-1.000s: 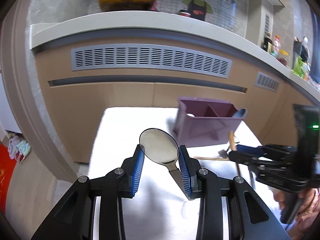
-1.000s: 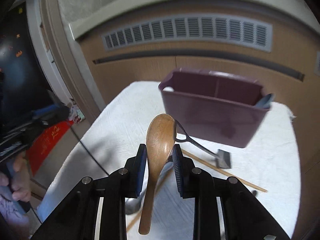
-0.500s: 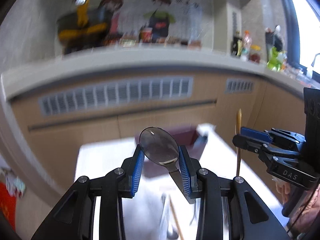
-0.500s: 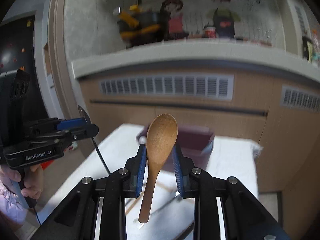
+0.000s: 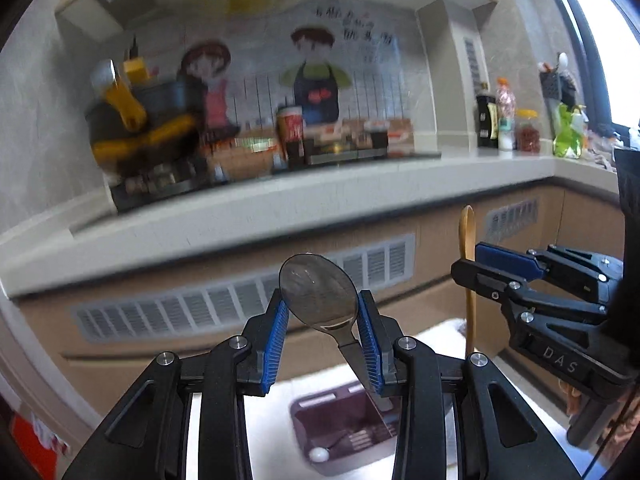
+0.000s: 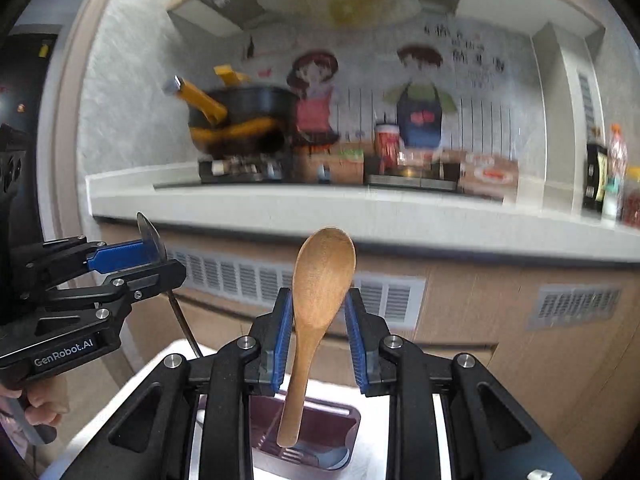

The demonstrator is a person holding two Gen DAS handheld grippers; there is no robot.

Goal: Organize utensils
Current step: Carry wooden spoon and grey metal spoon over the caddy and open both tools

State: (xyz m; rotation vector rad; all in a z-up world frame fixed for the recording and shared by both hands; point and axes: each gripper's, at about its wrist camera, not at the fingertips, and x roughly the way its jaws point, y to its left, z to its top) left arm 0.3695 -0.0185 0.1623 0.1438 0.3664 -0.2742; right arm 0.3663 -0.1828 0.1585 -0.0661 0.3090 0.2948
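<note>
Lettering: "GenRobot.AI" on left gripper (image 6: 132,264) ("DAS" opposite).

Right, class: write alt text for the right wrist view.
The right tool grips a wooden spoon bowl-up above a purple utensil holder. At left, the left tool holds a metal spoon; a kitchen counter runs behind.

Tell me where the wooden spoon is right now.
The wooden spoon stands bowl-up, clamped in the right gripper, its handle end hanging above the purple utensil caddy. In the left wrist view it shows at the right.
</note>
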